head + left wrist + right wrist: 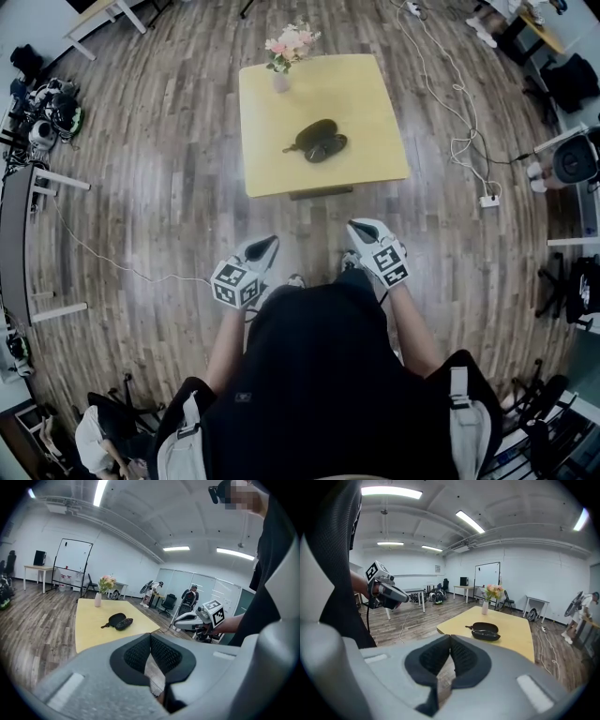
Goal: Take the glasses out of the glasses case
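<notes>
A black glasses case (pixel 319 140) lies open on the yellow table (pixel 366 98), near its middle; I cannot tell what it holds. It also shows as the case (pixel 118 620) and the case (pixel 485 630) in the two gripper views. My left gripper (pixel 267 246) and right gripper (pixel 359 228) hang close to the person's body, well short of the table's near edge. The left gripper's pads (pixel 150 637) meet at the tip with nothing between them. Those of the right gripper (pixel 450 638) do the same.
A vase of pink flowers (pixel 281 80) stands at the table's far left corner. A white cable and power strip (pixel 489 200) lie on the wood floor to the right. Desks, chairs and bags line the room's edges; a whiteboard (pixel 71 563) stands behind the table.
</notes>
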{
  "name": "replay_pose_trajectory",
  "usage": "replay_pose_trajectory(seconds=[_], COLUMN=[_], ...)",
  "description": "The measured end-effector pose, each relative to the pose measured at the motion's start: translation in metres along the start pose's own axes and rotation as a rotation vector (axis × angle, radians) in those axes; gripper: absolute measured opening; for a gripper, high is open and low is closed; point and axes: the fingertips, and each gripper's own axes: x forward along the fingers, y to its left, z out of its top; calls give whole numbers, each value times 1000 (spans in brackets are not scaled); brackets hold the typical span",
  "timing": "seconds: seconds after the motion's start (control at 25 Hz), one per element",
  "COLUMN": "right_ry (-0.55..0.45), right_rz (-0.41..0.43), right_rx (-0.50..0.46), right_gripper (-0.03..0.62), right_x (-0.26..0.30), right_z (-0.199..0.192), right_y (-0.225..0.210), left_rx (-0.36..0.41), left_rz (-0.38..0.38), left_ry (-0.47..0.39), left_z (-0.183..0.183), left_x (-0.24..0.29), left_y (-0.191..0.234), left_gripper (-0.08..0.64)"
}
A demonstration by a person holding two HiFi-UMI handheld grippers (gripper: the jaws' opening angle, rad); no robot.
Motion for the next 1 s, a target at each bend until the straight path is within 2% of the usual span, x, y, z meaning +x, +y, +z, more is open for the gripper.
replay_pose_trajectory(seconds=[0.4, 0.56, 1.0], right_ry=[2, 12, -24], right_rz=[57, 79, 162], right_rx=[-34, -49, -84], right_gripper=[3, 3, 3], right_x=[-30, -38, -31], right_z=[-18, -25, -35], right_y=[-105, -142, -184], left_rx=[-21, -35, -78], left_rz=[34, 70, 203], left_ry=[-17, -26, -42], left_z=[39, 45, 39], left_x=[104, 130, 153], left_y=[-44, -53, -65], left_gripper=[11, 11, 11])
